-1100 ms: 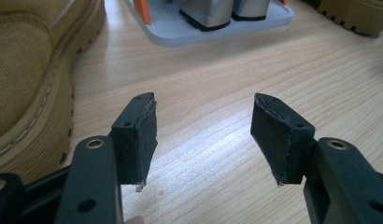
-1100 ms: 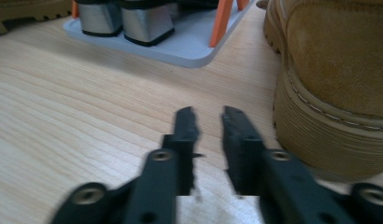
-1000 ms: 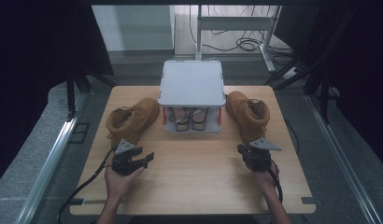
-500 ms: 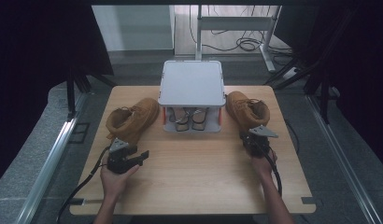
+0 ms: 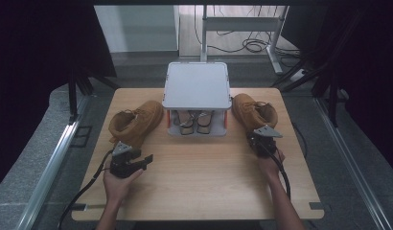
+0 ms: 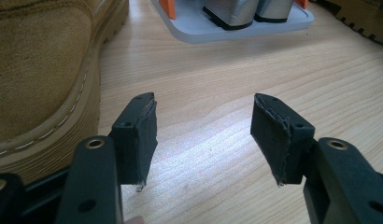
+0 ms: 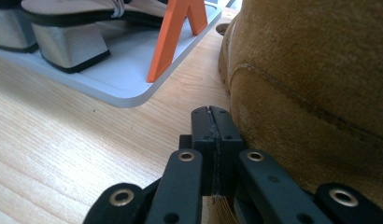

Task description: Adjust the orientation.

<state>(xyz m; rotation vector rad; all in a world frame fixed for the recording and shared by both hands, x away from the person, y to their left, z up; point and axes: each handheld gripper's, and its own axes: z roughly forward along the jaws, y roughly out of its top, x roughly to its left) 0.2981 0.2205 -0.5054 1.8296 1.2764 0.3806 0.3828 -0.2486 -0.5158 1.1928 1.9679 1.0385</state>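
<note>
Two tan suede boots lie on the wooden table (image 5: 199,172), the left boot (image 5: 134,123) and the right boot (image 5: 253,112) on either side of a grey two-tier rack (image 5: 197,86). A pair of heeled sandals (image 5: 192,120) sits on its lower shelf. My left gripper (image 5: 145,159) is open just right of the left boot's toe (image 6: 45,79), nothing between its pads (image 6: 142,135). My right gripper (image 7: 212,116) is shut and empty, its jaws against the heel of the right boot (image 7: 315,84).
The rack's grey base (image 7: 115,79) and orange posts (image 7: 173,32) stand just left of the right gripper. Black cables trail from both grippers toward the table's front edge. Metal rails run along both sides of the table.
My right gripper has moved forward to the heel of the right boot. My left gripper has shifted a little toward the left boot's toe.
</note>
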